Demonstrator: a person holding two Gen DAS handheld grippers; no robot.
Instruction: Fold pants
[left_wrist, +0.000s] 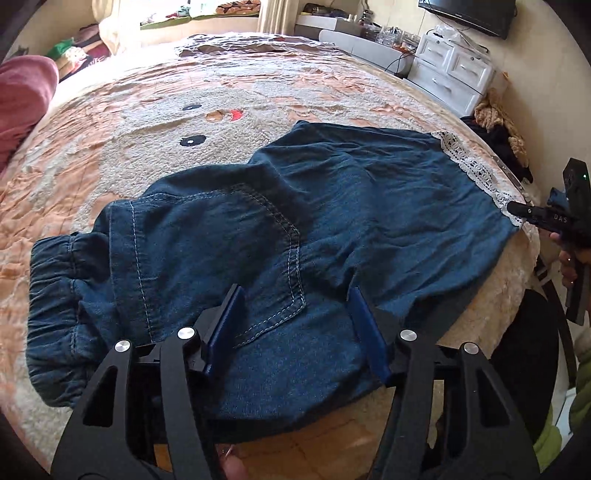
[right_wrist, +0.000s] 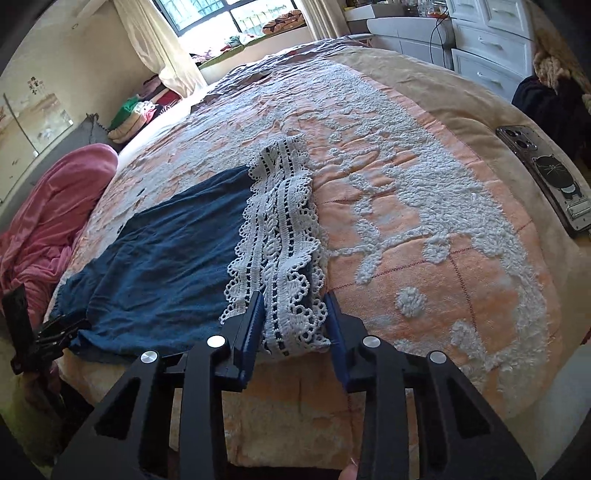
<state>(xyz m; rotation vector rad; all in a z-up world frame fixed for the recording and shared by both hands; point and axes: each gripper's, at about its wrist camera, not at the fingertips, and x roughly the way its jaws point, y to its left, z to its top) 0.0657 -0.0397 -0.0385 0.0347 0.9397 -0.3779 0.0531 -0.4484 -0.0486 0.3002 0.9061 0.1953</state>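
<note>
Your left wrist camera is looking low across the bed (left_wrist: 332, 85) from its near edge, close over the pants (left_wrist: 295, 221); your right wrist camera is facing the window (right_wrist: 229, 14) from the lace hem (right_wrist: 280, 236); both are sharing pants and bed.

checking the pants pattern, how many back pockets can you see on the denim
1. A stitched pocket shows on the pants just ahead of the open left tool, near the elastic waistband. A second may be hidden on the underside.
</note>
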